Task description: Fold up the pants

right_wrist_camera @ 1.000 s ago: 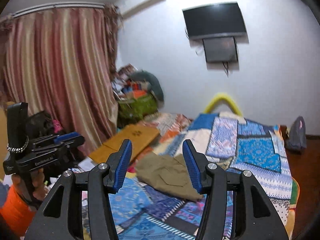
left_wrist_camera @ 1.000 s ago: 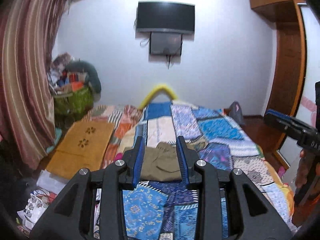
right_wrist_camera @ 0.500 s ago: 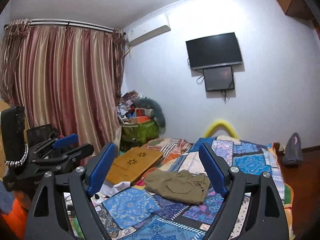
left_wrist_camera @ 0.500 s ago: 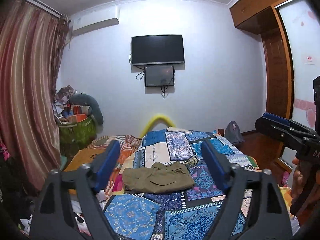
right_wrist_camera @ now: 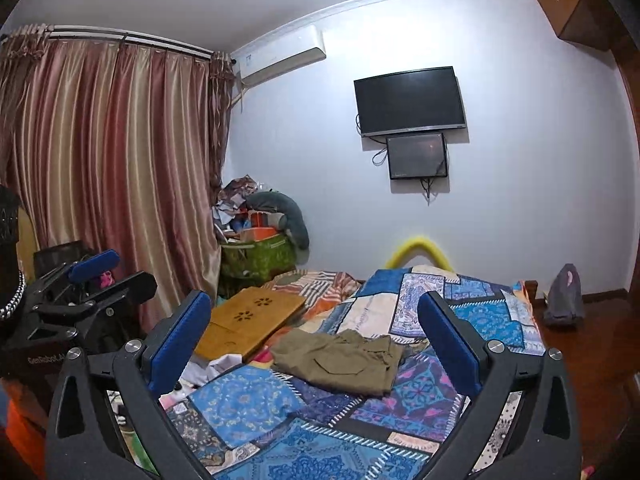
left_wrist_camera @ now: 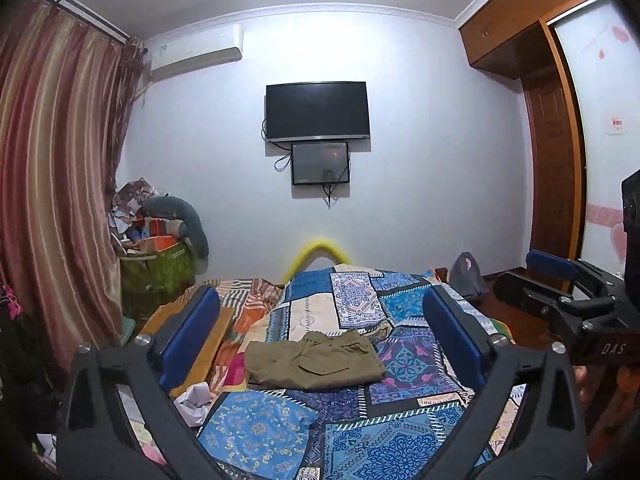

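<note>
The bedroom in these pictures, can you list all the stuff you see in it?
Folded olive-green cargo pants: one, on the bed, nothing holding them.
Blue patchwork quilt: one, covering the bed.
Black flat television: one, on the white wall.
Small dark screen: one, just under the television.
White air conditioner: one, high on the wall.
Striped reddish curtain: one, covering the left side.
Green bin piled with clutter: one, in the corner.
Wooden lap tray: one, on the bed, left of the pants.
Left gripper: black, blue pads, open and empty.
Right gripper: same, open and empty.
</note>
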